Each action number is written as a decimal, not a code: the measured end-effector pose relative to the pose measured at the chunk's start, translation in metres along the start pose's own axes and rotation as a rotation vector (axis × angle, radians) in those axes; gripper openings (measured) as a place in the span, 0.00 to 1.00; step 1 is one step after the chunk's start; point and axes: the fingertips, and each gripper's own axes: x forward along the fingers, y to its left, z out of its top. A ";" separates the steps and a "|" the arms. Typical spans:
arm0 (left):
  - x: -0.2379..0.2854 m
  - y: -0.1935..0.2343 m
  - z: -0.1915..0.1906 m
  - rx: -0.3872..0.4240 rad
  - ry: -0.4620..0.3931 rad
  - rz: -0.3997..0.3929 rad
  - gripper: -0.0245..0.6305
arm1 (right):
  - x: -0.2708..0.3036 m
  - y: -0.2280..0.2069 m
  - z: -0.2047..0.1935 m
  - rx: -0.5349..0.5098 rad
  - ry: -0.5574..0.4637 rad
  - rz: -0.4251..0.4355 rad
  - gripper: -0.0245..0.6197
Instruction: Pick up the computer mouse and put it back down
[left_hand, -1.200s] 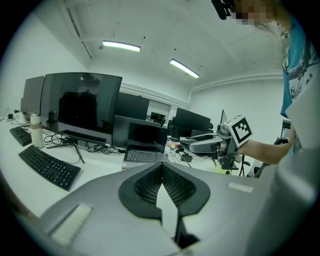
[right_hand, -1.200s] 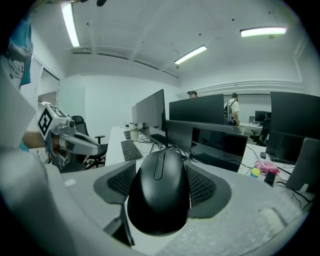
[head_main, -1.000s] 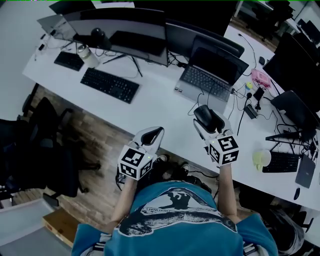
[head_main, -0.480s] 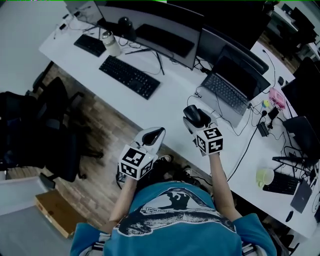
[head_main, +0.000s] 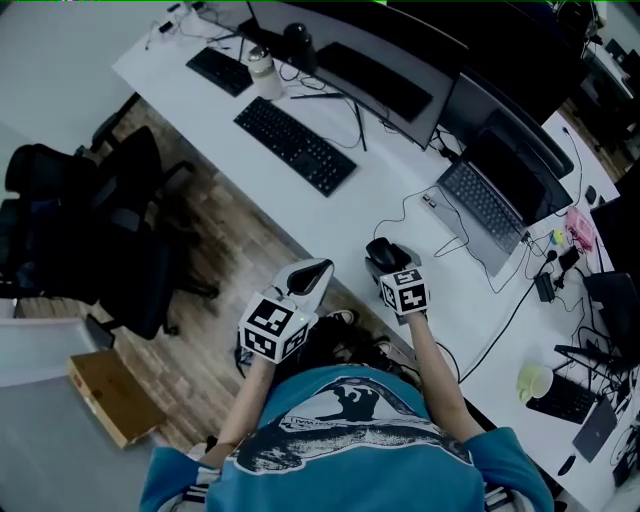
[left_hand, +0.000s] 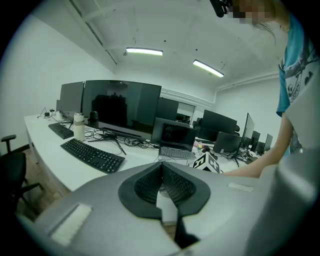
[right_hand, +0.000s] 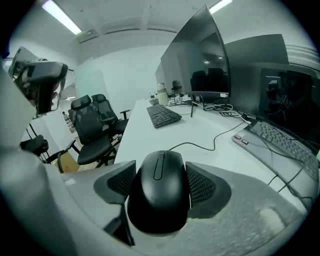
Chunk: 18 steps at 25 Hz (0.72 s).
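Observation:
A black corded computer mouse (right_hand: 159, 192) sits between the ribbed pads of my right gripper (right_hand: 160, 172), which is shut on its two sides. In the head view the mouse (head_main: 383, 252) and the right gripper (head_main: 386, 258) are low over the white desk (head_main: 330, 225), near its front edge. The mouse's cable (right_hand: 215, 142) trails over the desk toward the laptop (head_main: 495, 195). My left gripper (head_main: 305, 273) hangs off the desk's front edge, above the floor. Its pads (left_hand: 150, 182) meet with nothing between them.
A black keyboard (head_main: 295, 145), a bottle (head_main: 263, 70) and wide monitors (head_main: 370, 70) stand at the back of the desk. Loose cables (head_main: 520, 300) run right of the laptop. Black office chairs (head_main: 90, 230) stand on the wood floor to the left, with a cardboard box (head_main: 112, 398) nearer me.
The right gripper has come down and toward the desk's front edge with the mouse still in it. The left gripper has shifted a little and stays shut.

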 end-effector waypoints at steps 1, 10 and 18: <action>-0.002 0.002 -0.001 -0.003 0.002 0.005 0.06 | 0.003 0.002 -0.006 0.006 0.013 -0.003 0.51; -0.004 0.013 -0.005 0.001 0.019 -0.021 0.06 | 0.013 0.001 -0.038 0.049 0.078 -0.067 0.52; 0.004 0.019 -0.002 0.027 0.031 -0.100 0.06 | 0.015 0.002 -0.038 0.048 0.092 -0.108 0.57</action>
